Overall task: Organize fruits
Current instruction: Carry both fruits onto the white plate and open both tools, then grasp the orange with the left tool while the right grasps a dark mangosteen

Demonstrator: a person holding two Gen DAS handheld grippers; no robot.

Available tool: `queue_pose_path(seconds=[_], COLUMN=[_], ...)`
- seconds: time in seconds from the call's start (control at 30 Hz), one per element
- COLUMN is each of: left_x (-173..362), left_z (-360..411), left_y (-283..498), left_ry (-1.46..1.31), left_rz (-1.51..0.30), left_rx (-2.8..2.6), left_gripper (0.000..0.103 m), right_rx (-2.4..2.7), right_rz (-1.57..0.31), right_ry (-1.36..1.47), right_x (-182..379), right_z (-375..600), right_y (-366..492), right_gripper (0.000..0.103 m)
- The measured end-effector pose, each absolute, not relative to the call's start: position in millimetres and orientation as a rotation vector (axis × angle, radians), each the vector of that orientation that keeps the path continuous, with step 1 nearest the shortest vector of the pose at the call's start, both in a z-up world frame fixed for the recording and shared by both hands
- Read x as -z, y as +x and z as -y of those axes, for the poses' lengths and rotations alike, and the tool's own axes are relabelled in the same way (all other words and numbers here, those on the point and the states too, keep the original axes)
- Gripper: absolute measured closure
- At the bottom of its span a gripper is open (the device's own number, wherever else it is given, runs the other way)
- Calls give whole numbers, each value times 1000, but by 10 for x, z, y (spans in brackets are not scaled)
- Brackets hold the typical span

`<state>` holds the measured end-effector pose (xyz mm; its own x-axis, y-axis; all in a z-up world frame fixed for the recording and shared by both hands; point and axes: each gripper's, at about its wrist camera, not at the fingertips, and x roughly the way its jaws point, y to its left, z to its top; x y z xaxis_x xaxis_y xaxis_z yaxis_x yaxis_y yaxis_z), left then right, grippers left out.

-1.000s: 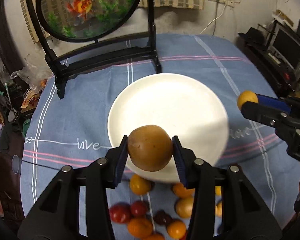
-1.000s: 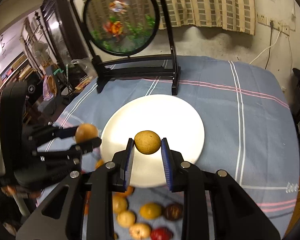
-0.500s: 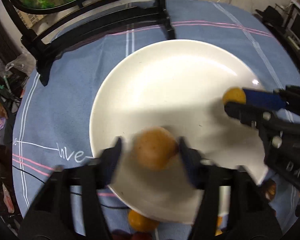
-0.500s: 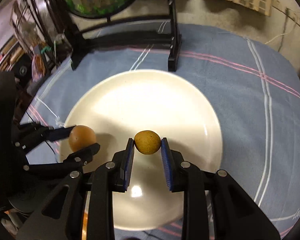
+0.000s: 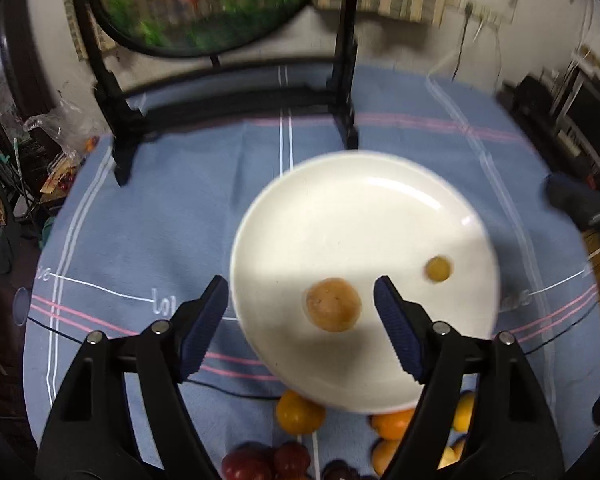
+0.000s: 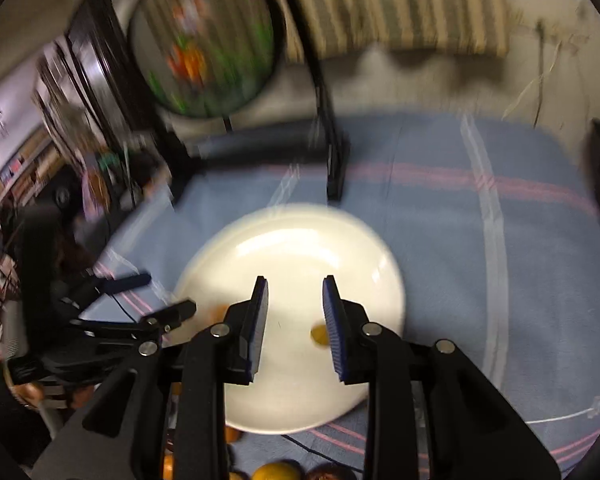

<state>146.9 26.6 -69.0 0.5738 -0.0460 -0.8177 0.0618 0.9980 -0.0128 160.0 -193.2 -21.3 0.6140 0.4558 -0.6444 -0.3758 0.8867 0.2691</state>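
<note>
Blue striped cloth covers the bench [image 5: 172,216], with a round goldfish screen on a black stand [image 5: 204,4] at its far edge and room clutter beyond. On the cloth sits a white plate [image 5: 340,208], and two fruits now lie on it: a larger brown fruit [image 5: 333,305] near the front and a small yellow fruit [image 5: 438,268] toward the right. The left gripper [image 5: 300,320] is opening, its blue pads standing well clear on either side of the brown fruit, which rests on the plate and is not pressed by them. The right gripper [image 6: 294,326] shows a gap between its pads with nothing in it; the small yellow fruit [image 6: 319,335] lies on the plate [image 6: 300,248] below, partly behind the right-hand pad. So, as I judge it, two pieces are delivered and the bulk of the work is left: a loose heap of orange, yellow and dark red fruits [image 5: 300,416] lies on the cloth just in front of the plate. That heap shows plainly in the left wrist view, while the right wrist view catches only a few pieces at its bottom edge. The right wrist view, though heavily blurred, shows the left gripper [image 6: 156,296] from the side, beside the plate's left rim.
</note>
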Motion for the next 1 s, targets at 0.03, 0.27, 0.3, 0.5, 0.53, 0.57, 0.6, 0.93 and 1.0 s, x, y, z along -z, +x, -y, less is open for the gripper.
queue_pose_path(seconds=[0.03,0.27,0.3,0.5,0.53,0.57,0.6,0.93,1.0], left_x=[579,144,113,38,68,99,157,950,1088], left_z=[-297,-396,-404,-484,-493,-499,-509,-638,-607], left_y=[1371,867,828,420,337,287,204,-532,-612], left_ry=[11,16,19,39,51,59,72,153,164], left_rz=[-925,-821,-817,-804,-810,-816,-831,-1029,-1067], left_rx=[67,76,75,90,92,96,104,145,165], left_gripper=[24,22,22,22,22,22,22,22,22], right_rx=[-465,-313,-286,-354,-470,-582,-617,-466,-438], right_rz=[-690,-198,-161,-150,-239,-341,-405,-1102,-1152], right_ry=[92,49,42,122,142,158,152,167,51], right_x=[-7,-1092,-1180,-1376,-1327,-1218,-1085,965,1219], right_z=[1994,2362,2379,2504,2515,2481,2434,2064,2003], right_y=[1409,141,-6,-648,-629,-581,-552,-338,-405], right_gripper=[74,22,16,1,1,1,1,30,43])
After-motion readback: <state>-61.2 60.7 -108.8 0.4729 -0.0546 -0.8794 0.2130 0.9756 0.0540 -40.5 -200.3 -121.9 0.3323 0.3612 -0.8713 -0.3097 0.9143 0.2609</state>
